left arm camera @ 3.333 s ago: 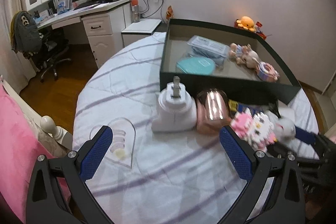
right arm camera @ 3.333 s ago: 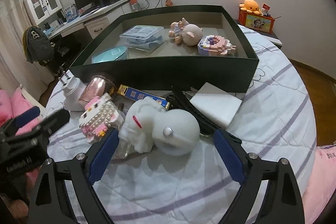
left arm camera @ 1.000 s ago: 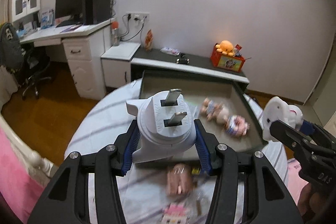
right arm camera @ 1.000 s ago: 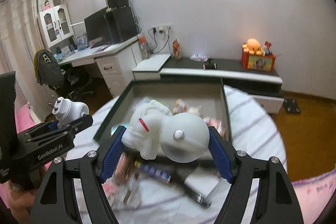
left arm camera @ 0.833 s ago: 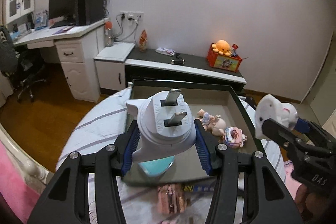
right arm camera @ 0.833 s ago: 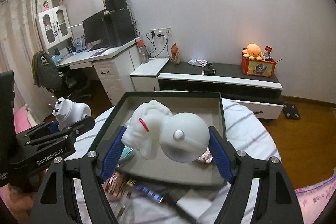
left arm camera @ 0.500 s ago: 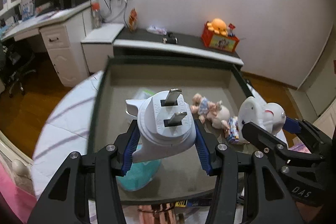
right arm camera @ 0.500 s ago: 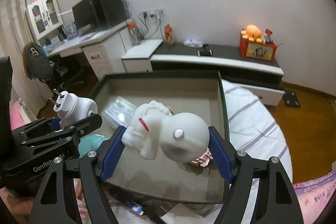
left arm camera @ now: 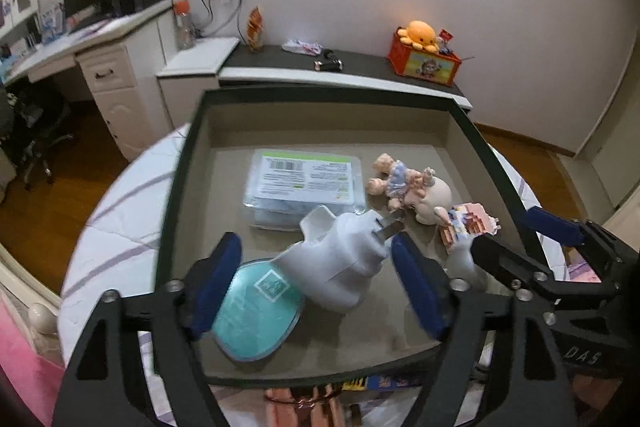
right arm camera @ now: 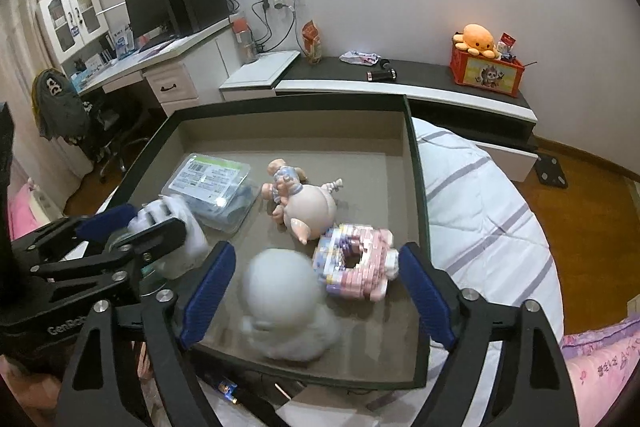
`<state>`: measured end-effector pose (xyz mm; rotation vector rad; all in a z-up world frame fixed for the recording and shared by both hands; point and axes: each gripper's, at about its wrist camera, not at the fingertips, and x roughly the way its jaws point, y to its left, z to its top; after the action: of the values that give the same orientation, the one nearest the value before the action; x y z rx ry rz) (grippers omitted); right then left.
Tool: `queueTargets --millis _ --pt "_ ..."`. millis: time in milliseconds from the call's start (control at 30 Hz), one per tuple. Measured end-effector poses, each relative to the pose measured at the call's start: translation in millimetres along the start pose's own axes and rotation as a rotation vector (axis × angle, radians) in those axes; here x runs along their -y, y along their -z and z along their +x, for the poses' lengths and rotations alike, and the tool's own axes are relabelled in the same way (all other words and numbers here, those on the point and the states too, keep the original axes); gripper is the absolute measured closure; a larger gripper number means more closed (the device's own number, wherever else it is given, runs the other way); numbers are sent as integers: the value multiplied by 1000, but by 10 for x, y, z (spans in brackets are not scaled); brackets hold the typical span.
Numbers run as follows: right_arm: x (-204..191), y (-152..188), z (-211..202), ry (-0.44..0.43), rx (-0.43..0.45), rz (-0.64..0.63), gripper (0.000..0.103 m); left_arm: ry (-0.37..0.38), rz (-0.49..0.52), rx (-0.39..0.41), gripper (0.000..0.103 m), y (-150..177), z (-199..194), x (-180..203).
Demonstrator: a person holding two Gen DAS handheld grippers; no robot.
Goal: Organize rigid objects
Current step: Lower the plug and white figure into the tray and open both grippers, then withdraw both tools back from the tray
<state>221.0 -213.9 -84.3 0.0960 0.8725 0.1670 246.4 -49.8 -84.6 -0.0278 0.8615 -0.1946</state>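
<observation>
Here both hand-held grippers are over the dark tray [left arm camera: 182, 163], which stands on a bed with a white striped cover [right arm camera: 472, 195]. The left hand-held gripper [left arm camera: 316, 287] has its jaws opening, and the blue pads do not touch the white plug adapter [left arm camera: 340, 259] between them. The adapter lies tilted on the tray floor, with its metal pins pointing to the right, and it overlaps the edge of a round teal lid [left arm camera: 256, 311]. The right hand-held gripper [right arm camera: 312, 291] has its jaws opening too. The white round toy [right arm camera: 284, 307] is between its pads but free of them, and it looks blurred in the right wrist view. It sits near the front wall of the tray, just beside a pink block figure [right arm camera: 356, 263].

Further back in the tray there is a clear plastic box with a label [left arm camera: 300, 183] and a small pig doll [right arm camera: 308, 203]. A rose-coloured cup [left arm camera: 304, 403] is on the bed in front of the tray.
</observation>
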Motion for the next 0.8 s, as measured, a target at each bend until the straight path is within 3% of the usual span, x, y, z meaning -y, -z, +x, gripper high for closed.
queueTargets --millis 33,67,200,600,800 --pt "9 -9 -14 1 2 5 11 -10 0 12 16 -3 -45 -25" --pt "19 1 -39 7 6 11 1 -21 -2 27 11 9 -112 -46" --pt "0 47 -194 28 31 20 0 -58 -5 85 1 66 -374 -114" --pt "-207 225 -925 25 157 54 0 -145 -44 187 0 398 -1282 -235" --pt "-351 434 -1444 0 235 33 0 -151 -72 213 0 602 -1650 -279"
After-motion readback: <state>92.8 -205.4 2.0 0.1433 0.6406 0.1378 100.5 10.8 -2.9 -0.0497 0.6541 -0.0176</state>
